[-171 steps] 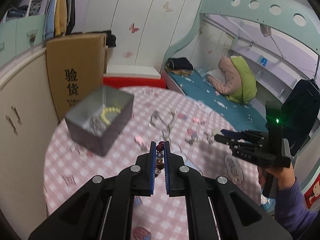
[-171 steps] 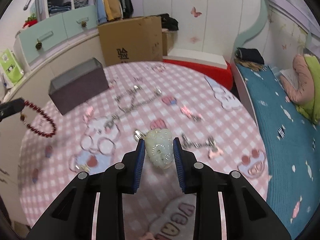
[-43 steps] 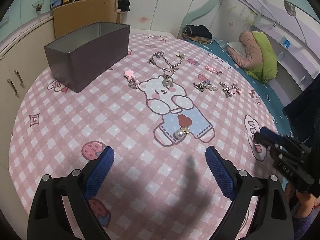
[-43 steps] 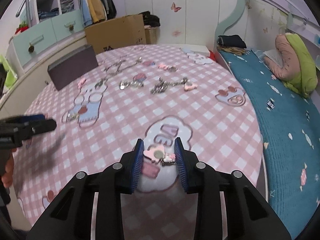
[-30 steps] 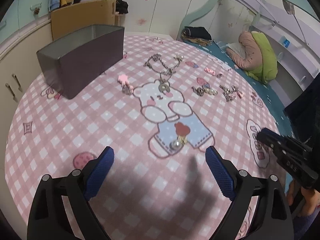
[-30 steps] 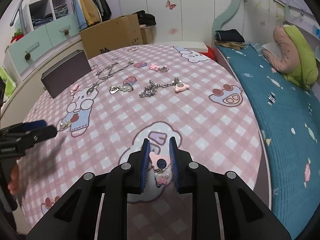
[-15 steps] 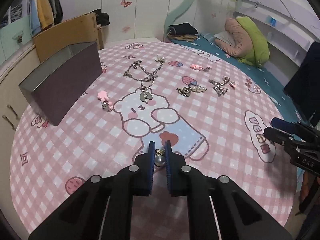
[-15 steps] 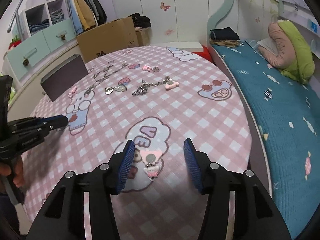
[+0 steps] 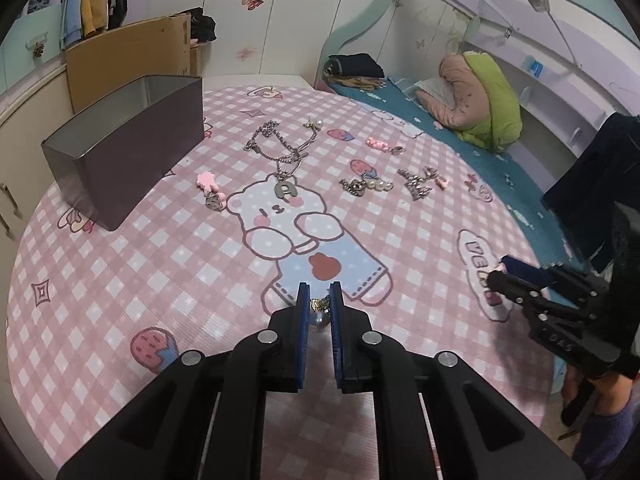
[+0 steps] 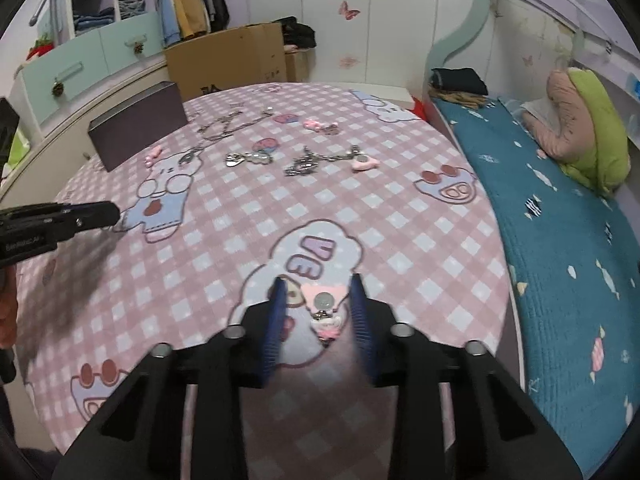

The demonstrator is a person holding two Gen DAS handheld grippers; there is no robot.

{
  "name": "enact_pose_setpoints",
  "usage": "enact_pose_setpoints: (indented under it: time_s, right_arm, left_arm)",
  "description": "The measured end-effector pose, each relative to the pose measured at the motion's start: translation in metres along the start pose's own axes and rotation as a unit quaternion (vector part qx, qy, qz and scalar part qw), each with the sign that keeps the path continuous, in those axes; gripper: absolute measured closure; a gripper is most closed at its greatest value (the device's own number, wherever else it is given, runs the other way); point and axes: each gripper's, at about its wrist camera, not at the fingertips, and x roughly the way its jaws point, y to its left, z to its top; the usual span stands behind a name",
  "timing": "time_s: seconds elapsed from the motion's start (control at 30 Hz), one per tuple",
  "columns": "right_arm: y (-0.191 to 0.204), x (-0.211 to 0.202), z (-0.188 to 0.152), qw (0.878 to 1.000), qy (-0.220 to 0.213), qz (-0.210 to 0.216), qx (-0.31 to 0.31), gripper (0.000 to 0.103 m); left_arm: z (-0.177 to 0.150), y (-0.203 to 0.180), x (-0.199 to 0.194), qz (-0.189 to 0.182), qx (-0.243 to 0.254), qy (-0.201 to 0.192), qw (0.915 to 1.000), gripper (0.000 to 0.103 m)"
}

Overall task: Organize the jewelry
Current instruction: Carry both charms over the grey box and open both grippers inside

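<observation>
My left gripper [image 9: 319, 300] is shut on a pearl pendant [image 9: 320, 319] with a small gold clasp, low over the pink checked table. My right gripper [image 10: 318, 296] is open, its blue fingers either side of a pink charm [image 10: 324, 308] lying on the cloth near the table's front edge. The grey storage box [image 9: 120, 148] stands at the far left; it also shows in the right wrist view [image 10: 138, 136]. On the cloth lie a silver chain necklace with a letter pendant [image 9: 286, 160], a pearl charm [image 9: 366, 186], a silver chain with pink tag [image 9: 420, 180] and a pink star charm [image 9: 208, 182].
A cardboard box [image 9: 128, 56] stands behind the table. A bed with a blue sheet [image 10: 560, 216] runs along the right. A small pink clip [image 9: 380, 144] lies far on the table. Cabinets [image 10: 80, 68] stand to the left.
My left gripper stays shut on the pearl pendant and has lifted slightly. My right gripper remains open around the pink charm and has moved in closer over it.
</observation>
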Motion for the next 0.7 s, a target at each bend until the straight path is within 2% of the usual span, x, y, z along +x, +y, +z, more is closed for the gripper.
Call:
enact_pose_setpoints:
  time_s: [0.17,0.33,0.53,0.6,0.7]
  right_arm:
    - [0.001,0.0,0.001,1.0,-0.002,-0.007,0.011,0.078]
    - [0.009,-0.005,0.009,1.0,-0.012,0.012,0.013,0.079]
    - [0.031,-0.017,0.04,0.997,-0.039,0.064,0.003,0.079]
    - [0.041,-0.02,0.057,0.995,-0.049,0.091,-0.003,0.079]
    - [0.059,-0.02,0.087,0.992,-0.066,0.103,-0.028,0.078]
  left_arm:
    - [-0.001,0.0,-0.003,-0.006,-0.004,-0.003,1.0,0.094]
    - [0.001,0.004,-0.011,-0.017,-0.01,-0.011,0.9997,0.094]
    - [0.016,0.014,-0.032,-0.023,-0.01,-0.038,0.999,0.094]
    - [0.024,0.02,-0.042,-0.033,-0.012,-0.05,0.9982,0.094]
    - [0.041,0.032,-0.06,-0.032,-0.013,-0.075,0.9966,0.094]
